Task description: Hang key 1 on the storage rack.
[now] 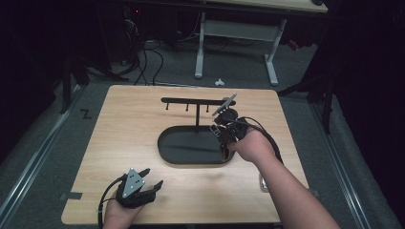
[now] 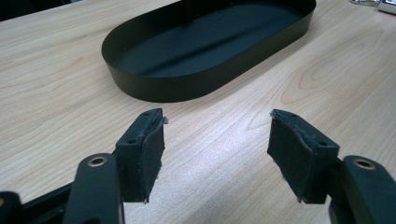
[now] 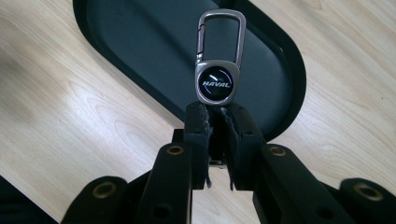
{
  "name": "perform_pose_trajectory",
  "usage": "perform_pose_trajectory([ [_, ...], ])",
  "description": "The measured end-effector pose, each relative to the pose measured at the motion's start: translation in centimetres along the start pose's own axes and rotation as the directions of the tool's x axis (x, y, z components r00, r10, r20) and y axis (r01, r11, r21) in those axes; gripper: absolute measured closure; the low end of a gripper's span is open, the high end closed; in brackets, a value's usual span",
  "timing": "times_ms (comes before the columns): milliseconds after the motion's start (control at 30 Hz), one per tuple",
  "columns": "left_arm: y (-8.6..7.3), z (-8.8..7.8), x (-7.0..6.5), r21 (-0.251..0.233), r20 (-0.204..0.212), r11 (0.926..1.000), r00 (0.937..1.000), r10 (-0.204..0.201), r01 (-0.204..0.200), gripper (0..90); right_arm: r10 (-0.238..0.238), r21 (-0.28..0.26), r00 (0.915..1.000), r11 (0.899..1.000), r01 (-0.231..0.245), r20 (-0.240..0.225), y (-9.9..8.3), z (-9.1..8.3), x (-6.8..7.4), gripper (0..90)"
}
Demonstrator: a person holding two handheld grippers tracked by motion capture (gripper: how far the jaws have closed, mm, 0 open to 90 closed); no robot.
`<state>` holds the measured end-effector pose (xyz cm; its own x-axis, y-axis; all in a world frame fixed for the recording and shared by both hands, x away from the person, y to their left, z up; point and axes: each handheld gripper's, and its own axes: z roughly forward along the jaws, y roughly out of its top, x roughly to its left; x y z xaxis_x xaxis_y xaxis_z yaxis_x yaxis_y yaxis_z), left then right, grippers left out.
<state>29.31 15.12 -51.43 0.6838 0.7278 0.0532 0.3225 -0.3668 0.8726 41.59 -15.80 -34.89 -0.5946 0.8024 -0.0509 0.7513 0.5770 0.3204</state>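
Metal keychain (image 3: 218,70) with its carabiner loop is already clamped in the right claw (image 3: 218,112) above the black tray (image 1: 165,143), not yet hung on the hook rack (image 1: 191,101), while the left claw (image 2: 217,140) rests apart on the tabletop (image 1: 119,124).

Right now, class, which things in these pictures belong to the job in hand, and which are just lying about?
In the job:
- keychain, a metal clip with a HAVAL badge, clamped in the right gripper
- black hook rack
- oval black tray at its foot

Lying about:
- left gripper, open over bare wooden table
- small silvery thing near the right forearm
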Motion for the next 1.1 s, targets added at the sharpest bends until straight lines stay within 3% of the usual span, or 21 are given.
perform_pose_trajectory([
  [500, 0.2, 0.2, 0.0, 0.004, 0.014, 1.0, 0.9999, 0.002, -0.002, 36.3, 0.011, -0.043, 0.9997, 0.999, -0.01, 0.023, 1.9, -1.6, -0.5, 80.8],
  [1100, 0.1, 0.3, 0.1, 0.007, 0.02, 1.0, 0.9998, 0.003, -0.003, 36.3, 0.027, -0.056, 0.9991, 0.998, -0.025, 0.032, 4.6, -1.0, -0.8, 80.8],
])
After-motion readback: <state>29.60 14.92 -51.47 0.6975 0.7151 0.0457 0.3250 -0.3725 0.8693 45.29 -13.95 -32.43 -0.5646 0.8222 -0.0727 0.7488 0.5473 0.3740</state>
